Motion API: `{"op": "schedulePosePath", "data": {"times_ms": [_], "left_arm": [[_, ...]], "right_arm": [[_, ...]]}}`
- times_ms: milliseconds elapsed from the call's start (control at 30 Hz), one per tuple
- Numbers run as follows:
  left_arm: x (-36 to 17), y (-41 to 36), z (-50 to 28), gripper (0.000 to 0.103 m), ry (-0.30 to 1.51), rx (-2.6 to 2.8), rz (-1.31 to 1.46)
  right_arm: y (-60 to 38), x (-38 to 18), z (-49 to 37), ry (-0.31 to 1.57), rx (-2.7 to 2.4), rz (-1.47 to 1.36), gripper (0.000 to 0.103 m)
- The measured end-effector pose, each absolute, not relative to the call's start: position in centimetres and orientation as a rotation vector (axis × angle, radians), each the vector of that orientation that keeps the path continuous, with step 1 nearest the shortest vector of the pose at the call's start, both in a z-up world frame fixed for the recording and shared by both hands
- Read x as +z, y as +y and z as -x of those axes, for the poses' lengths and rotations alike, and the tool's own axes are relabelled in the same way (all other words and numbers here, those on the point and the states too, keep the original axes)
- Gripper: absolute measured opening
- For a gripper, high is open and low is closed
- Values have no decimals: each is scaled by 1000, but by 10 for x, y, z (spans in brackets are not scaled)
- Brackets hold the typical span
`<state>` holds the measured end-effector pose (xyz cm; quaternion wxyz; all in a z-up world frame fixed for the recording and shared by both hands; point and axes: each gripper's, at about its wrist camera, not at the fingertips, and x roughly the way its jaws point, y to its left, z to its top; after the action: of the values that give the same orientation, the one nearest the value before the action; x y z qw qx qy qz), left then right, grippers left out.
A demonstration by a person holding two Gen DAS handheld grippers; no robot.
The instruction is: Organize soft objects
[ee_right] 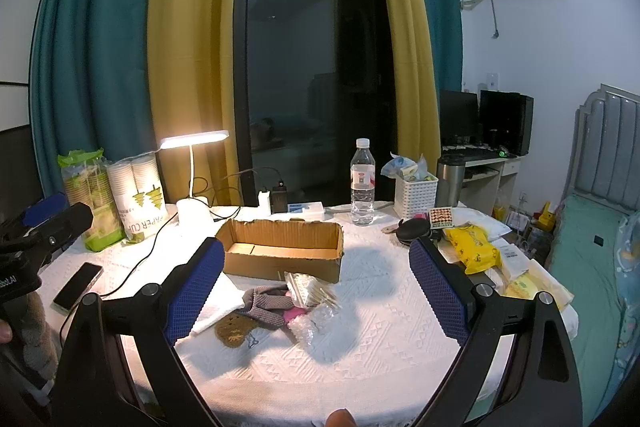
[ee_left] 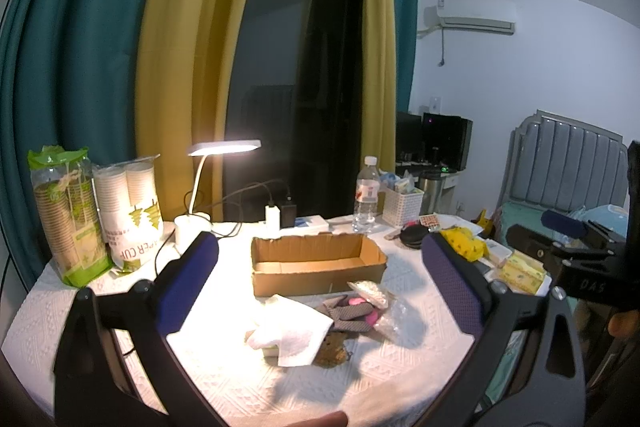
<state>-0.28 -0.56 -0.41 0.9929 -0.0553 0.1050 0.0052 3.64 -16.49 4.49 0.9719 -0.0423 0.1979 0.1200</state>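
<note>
Left gripper (ee_left: 320,255): its two blue-padded fingers (ee_left: 188,279) stand wide apart, released, grasping nothing, raised above the near part of the table.
Right gripper (ee_right: 316,263): likewise spread wide with nothing between the pads; its blue fingers (ee_right: 196,287) frame the pile from above.
Soft pile: a loose heap lies on the white tablecloth (ee_left: 360,379), just in front of the cardboard box and touching none of the fingers.
White cloth (ee_left: 294,335): folded, at the left of the heap, partly covering a brown knitted piece (ee_left: 332,351).
Grey sock (ee_right: 266,303): a grey knit piece with pink patches, in the middle of the heap, resting partly on the cloth.
Clear plastic bag (ee_right: 316,323): crumpled, at the right of the heap, beside a small packet of pale sticks (ee_right: 308,287).
Cardboard box (ee_left: 316,263): open-topped and shallow, with nothing showing inside, behind the heap at the table's centre.
Desk lamp (ee_left: 224,149): lit, left of and behind the box.
Paper cup sleeves (ee_left: 132,211): two packs upright at the far left edge.
Water bottle (ee_right: 363,183): upright behind the box, to its right, near a white basket (ee_right: 416,195).
Yellow bag (ee_right: 474,247): at the right edge of the table.
Phone (ee_right: 78,285): flat on the cloth at the left.
</note>
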Motion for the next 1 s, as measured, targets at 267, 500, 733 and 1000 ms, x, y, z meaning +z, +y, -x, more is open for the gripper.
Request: {"op": "schedulePosePath", "data": {"times_ms": [267, 500, 733, 1000], "left_arm": [[-4, -6, 3, 102, 211, 12, 112], [-4, -5, 3, 102, 211, 11, 112], [-4, -5, 3, 102, 211, 12, 113], [-7, -9, 7, 102, 220, 1, 107]], "right_arm": [[-166, 45, -38, 400, 241, 85, 96], [-166, 46, -38, 400, 242, 85, 96], [-166, 46, -38, 400, 241, 85, 96], [-162, 47, -37, 397, 235, 79, 96]]}}
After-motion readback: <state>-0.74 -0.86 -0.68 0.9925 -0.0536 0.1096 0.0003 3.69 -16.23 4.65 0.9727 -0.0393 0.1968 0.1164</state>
